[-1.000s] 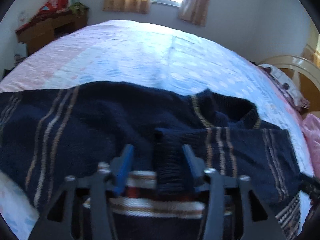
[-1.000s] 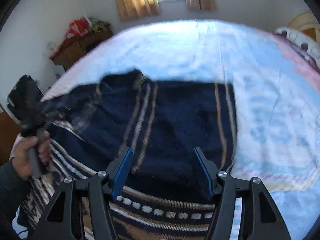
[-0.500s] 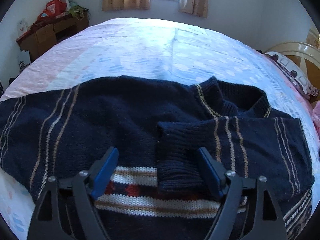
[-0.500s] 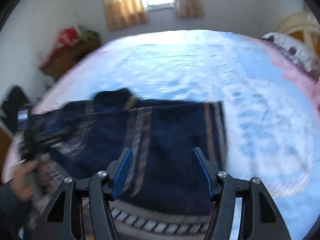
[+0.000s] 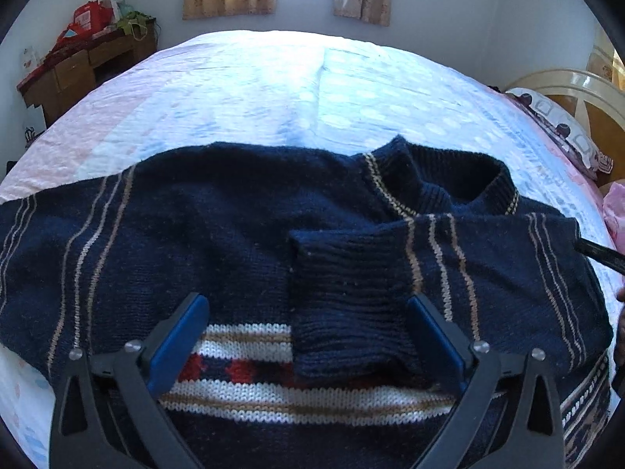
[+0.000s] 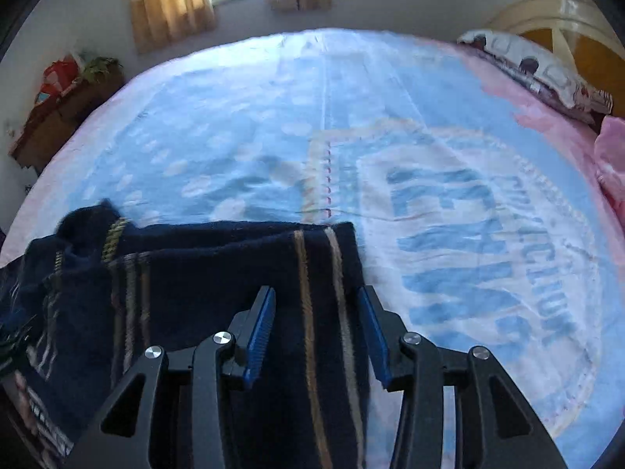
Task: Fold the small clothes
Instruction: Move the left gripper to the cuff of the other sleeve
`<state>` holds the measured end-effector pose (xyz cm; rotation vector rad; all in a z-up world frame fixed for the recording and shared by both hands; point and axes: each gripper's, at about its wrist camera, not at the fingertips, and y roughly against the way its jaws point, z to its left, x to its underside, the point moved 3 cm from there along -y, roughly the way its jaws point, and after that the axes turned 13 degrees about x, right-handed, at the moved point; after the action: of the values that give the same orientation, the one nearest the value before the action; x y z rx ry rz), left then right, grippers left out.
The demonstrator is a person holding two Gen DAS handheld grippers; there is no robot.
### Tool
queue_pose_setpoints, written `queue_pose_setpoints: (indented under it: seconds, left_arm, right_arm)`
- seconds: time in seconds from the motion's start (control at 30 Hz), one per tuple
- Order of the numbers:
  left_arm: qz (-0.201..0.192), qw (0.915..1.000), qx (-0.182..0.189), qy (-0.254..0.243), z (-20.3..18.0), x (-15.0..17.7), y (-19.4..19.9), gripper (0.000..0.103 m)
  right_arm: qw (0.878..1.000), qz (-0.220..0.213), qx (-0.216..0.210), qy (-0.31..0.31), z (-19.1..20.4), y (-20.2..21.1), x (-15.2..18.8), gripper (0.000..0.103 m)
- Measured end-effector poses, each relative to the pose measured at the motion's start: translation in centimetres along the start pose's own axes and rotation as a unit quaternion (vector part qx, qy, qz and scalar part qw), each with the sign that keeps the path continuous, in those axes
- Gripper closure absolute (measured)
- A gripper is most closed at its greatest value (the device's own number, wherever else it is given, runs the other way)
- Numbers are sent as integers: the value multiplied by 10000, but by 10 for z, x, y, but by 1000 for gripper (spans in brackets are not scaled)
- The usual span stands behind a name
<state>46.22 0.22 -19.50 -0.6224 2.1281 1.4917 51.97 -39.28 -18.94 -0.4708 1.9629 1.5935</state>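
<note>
Navy sweater (image 5: 234,242) on bed (image 5: 312,90) — left gripper (image 5: 308,326) just released, right gripper (image 6: 316,324) narrowing, ungripped.

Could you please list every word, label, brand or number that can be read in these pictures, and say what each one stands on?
Large blue letters printed on the bedsheet: blurred and seen at an angle, not readable.
Smaller curved lettering beside them on the same sheet: too blurred to read.
Red bag on the wooden desk: any print is too small to read.
Sweater: stripes and pattern only, no text.

Navy striped sweater (image 5: 234,234) — sleeve folded across
</note>
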Motion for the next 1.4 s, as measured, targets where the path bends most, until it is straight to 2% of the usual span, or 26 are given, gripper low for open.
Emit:
queue_pose_setpoints:
  seconds: [0.1,0.23,0.3,0.33,0.4,0.47,0.57,0.63,0.77,0.87,0.97,1.0,1.03,1.1,1.2,1.3,1.4]
  left_arm:
    - [-34,10000,63,37,1,0,1,0]
    - [-117,9996,223,129,3,1,5,0]
    - [-157,9988,404,238,7,1,8,0]
    - [-165,9980,529,295,8,1,12,0]
    - [-160,9964,708,440,12,7,26,0]
    - [-206,9962,759,382,11,22,49,0]
    - [-285,9965,781,82,7,59,86,0]
    - [-279,9962,824,108,9,87,108,0]
    - [-317,9876,1490,390,14,123,147,0]
    - [-25,9829,1814,326,8,148,157,0]
    - [221,9847,1727,78,-1,168,164,0]
    - [176,9855,1687,-39,-4,171,170,0]
    - [143,9861,1647,-166,-8,173,175,0]
    - [97,9874,1499,-491,-13,177,186,0]
    - [-39,9904,1079,-857,-8,173,198,0]
    - [-235,9942,577,-872,14,159,205,0]
    - [-391,9966,-66,-715,46,138,203,0]
  right_arm:
    - [9981,-144,-596,-62,1,29,17,57]
    - [9957,18,-866,317,3,54,66,58]
    - [9956,221,-632,648,7,44,89,59]
    - [9958,-26,-554,733,7,48,93,59]
    - [9965,-105,-447,704,4,58,94,58]
    - [9961,-237,-637,559,4,76,94,57]
    - [9929,-398,-829,749,15,101,109,53]
    - [9904,-426,-964,897,27,114,123,53]
    - [9846,-383,-1282,1128,52,138,154,52]
    - [9796,-305,-1449,1361,70,159,177,51]
    - [9684,-88,-1935,1574,89,187,197,51]
    - [9620,-106,-2152,1674,94,204,201,51]
    - [9597,-171,-2188,1757,97,216,201,51]
    - [9579,-426,-2189,1808,96,243,197,41]
    - [9573,-803,-2223,1663,87,273,186,38]
    - [9644,-1047,-1888,1524,85,278,178,37]
    - [9686,-1010,-1795,1392,95,264,168,37]
